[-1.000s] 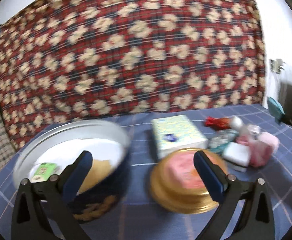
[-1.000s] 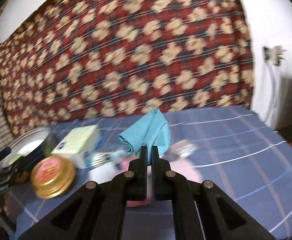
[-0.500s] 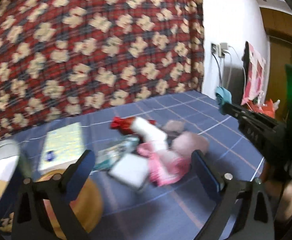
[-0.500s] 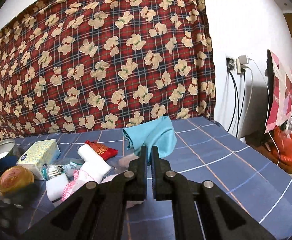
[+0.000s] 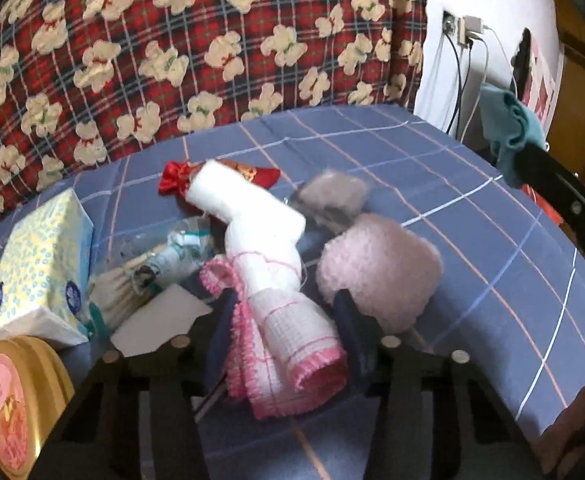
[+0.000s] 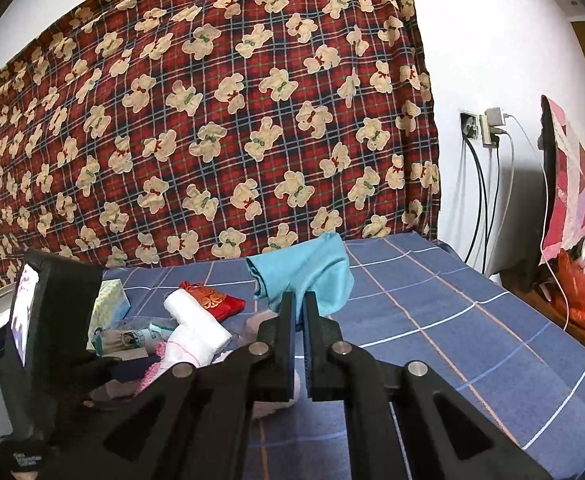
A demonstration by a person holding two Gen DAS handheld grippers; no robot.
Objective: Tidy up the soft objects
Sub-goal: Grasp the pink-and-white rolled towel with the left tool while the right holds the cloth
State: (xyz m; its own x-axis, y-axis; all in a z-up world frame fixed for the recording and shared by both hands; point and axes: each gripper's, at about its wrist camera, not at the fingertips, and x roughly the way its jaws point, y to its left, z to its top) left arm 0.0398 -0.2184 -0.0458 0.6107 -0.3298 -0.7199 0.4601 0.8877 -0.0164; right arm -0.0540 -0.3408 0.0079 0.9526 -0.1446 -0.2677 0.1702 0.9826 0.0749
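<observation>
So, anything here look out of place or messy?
Yes: the soft items lie in a jumbled heap. The white rolled towel is draped over the pink-trimmed cloth, with a clear packet of toiletries half buried beside them; nothing looks spilled or damaged.

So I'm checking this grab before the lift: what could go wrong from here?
1. The left gripper, jaws just closing around the pink-edged white cloth, may drag the white rolled towel lying on it.
2. The fluffy pink item touches one finger and could get nudged.
3. The teal cloth hangs loosely from the right gripper.
</observation>
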